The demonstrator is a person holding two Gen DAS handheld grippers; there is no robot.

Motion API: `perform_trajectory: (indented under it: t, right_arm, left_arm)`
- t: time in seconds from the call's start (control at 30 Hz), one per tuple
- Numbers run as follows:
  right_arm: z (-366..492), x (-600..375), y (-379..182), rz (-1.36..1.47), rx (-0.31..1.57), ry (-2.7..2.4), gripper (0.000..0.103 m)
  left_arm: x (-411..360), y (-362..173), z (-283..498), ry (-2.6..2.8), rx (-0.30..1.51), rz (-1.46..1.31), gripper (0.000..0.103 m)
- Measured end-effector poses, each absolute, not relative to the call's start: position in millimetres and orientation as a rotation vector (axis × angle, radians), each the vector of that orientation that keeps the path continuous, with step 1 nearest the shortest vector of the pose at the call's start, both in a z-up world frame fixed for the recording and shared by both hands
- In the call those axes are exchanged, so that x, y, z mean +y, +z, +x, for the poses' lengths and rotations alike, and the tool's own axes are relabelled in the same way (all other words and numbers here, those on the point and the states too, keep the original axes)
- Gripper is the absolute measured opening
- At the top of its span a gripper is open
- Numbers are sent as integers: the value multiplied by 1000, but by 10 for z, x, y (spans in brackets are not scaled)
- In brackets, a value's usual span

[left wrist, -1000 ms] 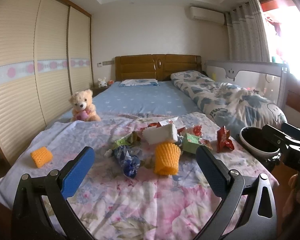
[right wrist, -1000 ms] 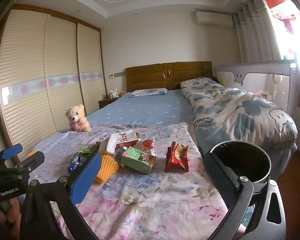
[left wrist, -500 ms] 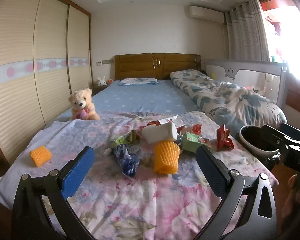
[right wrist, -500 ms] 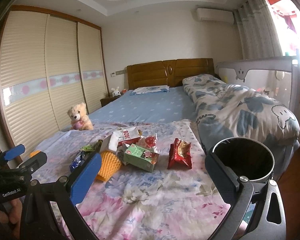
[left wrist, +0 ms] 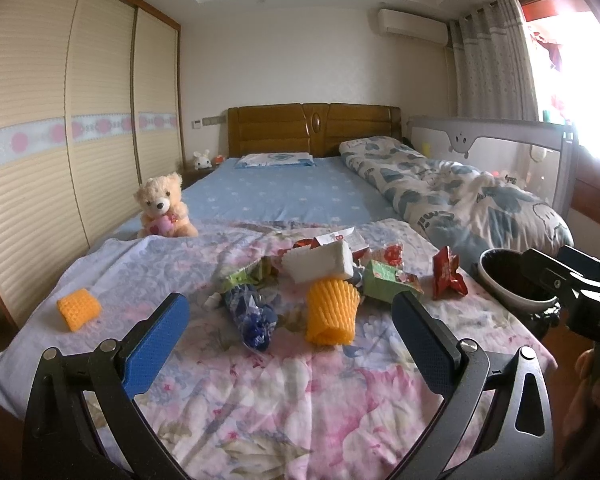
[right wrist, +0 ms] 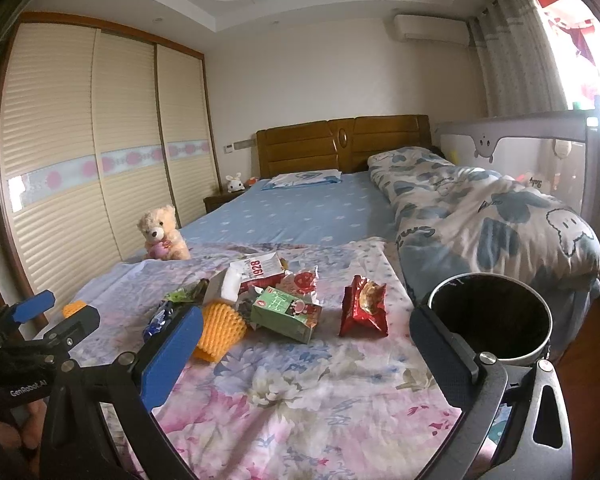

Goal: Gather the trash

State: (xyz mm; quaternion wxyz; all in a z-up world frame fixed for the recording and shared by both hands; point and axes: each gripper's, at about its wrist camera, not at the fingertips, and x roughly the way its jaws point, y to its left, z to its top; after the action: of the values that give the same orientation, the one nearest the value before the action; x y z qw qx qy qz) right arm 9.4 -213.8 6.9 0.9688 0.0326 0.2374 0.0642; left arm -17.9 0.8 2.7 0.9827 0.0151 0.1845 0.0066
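Both grippers, left (left wrist: pixel 288 332) and right (right wrist: pixel 304 344), jaws released, empty, slightly retreated from trash pile (right wrist: pixel 276 296); bin (right wrist: pixel 490 320) right; collection unstarted.

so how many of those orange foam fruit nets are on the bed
2: one foam net in the trash pile mid-bed, another foam net alone near the bed's left edge. More may hide under the pile.

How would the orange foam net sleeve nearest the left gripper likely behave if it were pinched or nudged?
The orange foam net sleeve looks like open mesh, so it would probably squash between the fingers rather than resist. It seems very light and may slide across the floral sheet when nudged. Being tube-shaped and upright, it might tip and roll.
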Motion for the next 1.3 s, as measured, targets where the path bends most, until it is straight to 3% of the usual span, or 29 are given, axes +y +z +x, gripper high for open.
perform_trajectory:
  t: [0.7,1.3]
  right_arm:
    - [290,-2288,-98,119,574,116,103]
    - [1090,-2620,-614,155,795,64,100]
  left_arm:
    - [-10,-168,143,-12,510,35,103]
    - [-260,-466,907,-39,670,73,98]
